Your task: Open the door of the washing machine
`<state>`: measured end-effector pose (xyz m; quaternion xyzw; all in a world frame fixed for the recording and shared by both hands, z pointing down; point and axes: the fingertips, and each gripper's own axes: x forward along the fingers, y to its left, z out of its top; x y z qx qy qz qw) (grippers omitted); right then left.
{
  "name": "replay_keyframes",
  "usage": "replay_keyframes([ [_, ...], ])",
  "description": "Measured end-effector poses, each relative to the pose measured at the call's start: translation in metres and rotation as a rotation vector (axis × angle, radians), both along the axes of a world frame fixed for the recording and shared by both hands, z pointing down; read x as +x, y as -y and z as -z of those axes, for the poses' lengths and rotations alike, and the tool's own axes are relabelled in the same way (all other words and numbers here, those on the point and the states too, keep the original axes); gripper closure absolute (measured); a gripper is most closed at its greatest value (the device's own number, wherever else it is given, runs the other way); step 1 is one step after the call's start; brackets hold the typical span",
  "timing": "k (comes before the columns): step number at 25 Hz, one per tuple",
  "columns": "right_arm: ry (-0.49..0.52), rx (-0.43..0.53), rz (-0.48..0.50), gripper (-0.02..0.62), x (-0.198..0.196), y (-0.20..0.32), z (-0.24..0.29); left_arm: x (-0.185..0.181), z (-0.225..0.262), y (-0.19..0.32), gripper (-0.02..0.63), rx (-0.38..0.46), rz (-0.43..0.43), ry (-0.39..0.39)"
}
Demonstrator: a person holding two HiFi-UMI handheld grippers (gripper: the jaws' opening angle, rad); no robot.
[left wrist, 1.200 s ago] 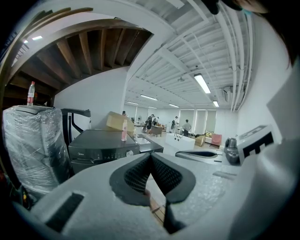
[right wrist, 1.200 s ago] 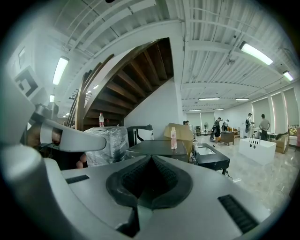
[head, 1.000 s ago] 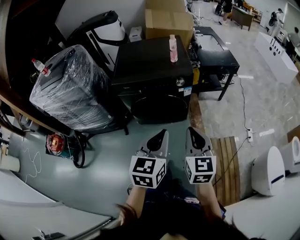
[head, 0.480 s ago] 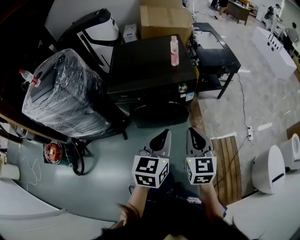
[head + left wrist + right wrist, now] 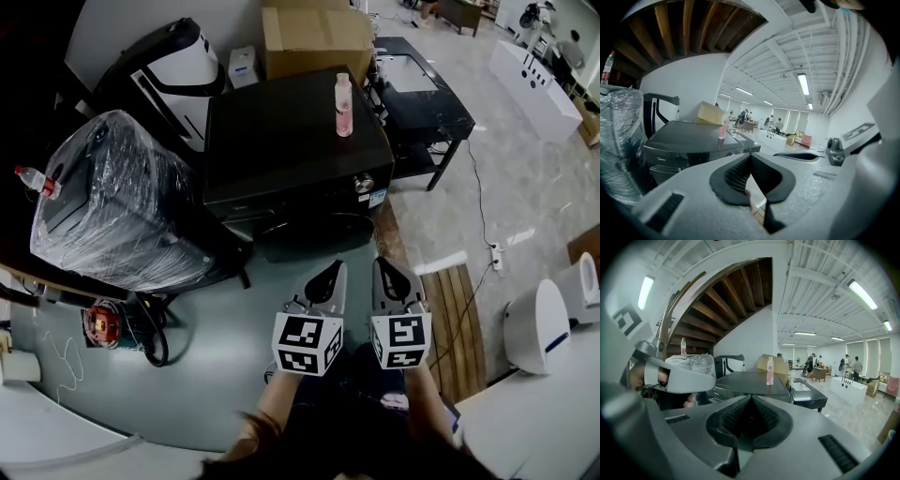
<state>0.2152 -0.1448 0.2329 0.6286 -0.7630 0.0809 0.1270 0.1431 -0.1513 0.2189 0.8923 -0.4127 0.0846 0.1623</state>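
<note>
- The washing machine (image 5: 295, 131), a black front-loader, stood on the floor straight ahead of the person. Its round door (image 5: 314, 234) faced the grippers and looked shut.
- The left gripper (image 5: 328, 274) and the right gripper (image 5: 387, 269) hung side by side, short of the door and touching nothing.
- Jaws: both pairs were pressed together at the tips, with nothing between them in either gripper view.
- Judged step: approach to the door, with no grasp begun.
- The door's handle or finger recess could not be made out, being dark on dark and seen steeply from above. It should be found along the rim before either gripper commits.
- One gripper would probably suffice. Its jaws would have to part before reaching the rim, then close on the handle lip or hook behind it.
- The pull should follow the door's arc about its hinge, not run straight back, to keep the grip from slipping. The hinge side could not be told.
- The latch may hold at first, so a steady pull is likelier to free it cleanly than a jerk.
- Risk: a pink bottle (image 5: 344, 103) stood upright on the machine's top, towards its right side. A hard tug could rock the cabinet and tip it.
- Risk: a plastic-wrapped appliance (image 5: 122, 202) stood just beside the machine on its left. A door swinging that way might meet it.
</note>
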Motion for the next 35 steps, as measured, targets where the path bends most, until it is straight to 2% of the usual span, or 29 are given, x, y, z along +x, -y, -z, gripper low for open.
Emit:
replay_keyframes([
  [11, -0.016, -0.09, 0.065, 0.595, 0.026, 0.052, -0.04, 0.037, -0.034, 0.039, 0.594, -0.048, -0.007, -0.001],
  [24, -0.078, -0.192, 0.273, 0.589, 0.052, 0.107, -0.095, 0.073, -0.086, 0.095, 0.594, -0.097, 0.125, -0.008],
  [35, -0.12, -0.257, 0.402, 0.552, 0.069, 0.15, -0.146, 0.084, -0.13, 0.134, 0.594, -0.134, 0.23, 0.012],
])
